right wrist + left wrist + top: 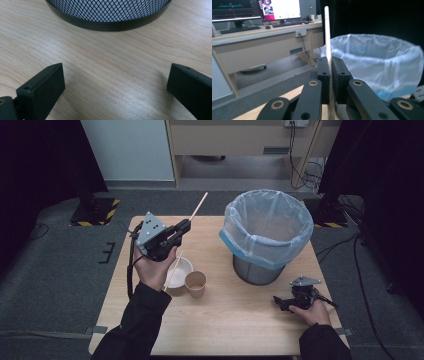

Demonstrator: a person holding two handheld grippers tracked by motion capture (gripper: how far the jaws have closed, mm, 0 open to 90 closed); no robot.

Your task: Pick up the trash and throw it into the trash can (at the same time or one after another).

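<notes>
Chopstick work here: I have the thin pale wooden chopstick (327, 32) pinched between my left gripper (184, 226) pads near its middle, raised above the table beside the white-lined mesh waste bin (266, 232). I judge it light, stiff and smooth, so it could pivot or slip; a mid-length hold suits it. My right gripper (113, 87) rests on the light wooden table (100, 62), jaws wide apart and empty

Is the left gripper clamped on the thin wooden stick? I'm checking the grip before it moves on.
Shut on it: the left gripper has both pads against the thin wooden stick, which pokes out beyond them.
</notes>
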